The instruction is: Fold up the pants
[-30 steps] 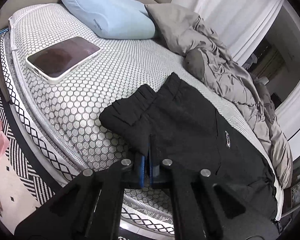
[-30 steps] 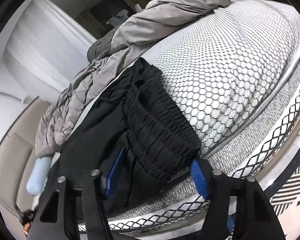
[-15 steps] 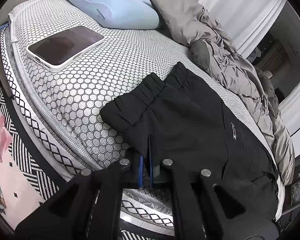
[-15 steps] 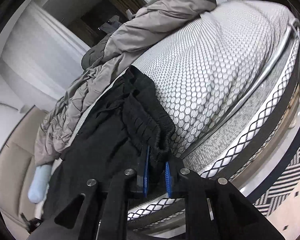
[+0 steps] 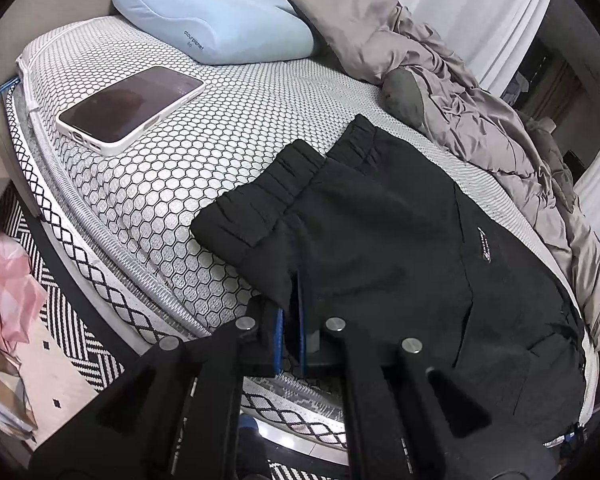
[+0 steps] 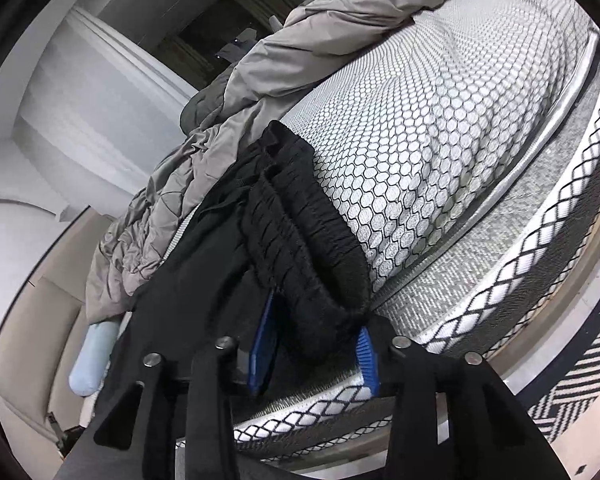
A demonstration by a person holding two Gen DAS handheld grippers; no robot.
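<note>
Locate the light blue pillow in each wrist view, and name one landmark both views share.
Left wrist view: the light blue pillow lies top centre, at the head of the bed.
Right wrist view: only its end shows, lower left, beyond the black pants.
Shared landmark: the grey duvet.

Phone point(image 5: 130, 110), blue pillow point(image 5: 216, 20), grey duvet point(image 5: 460, 92)

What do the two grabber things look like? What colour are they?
Both are black. The left gripper and the right gripper each have two flat angular black fingers, blue pads on the inner faces, and round silver bolts on top. No cables, markings, hands or sleeves show.
</note>
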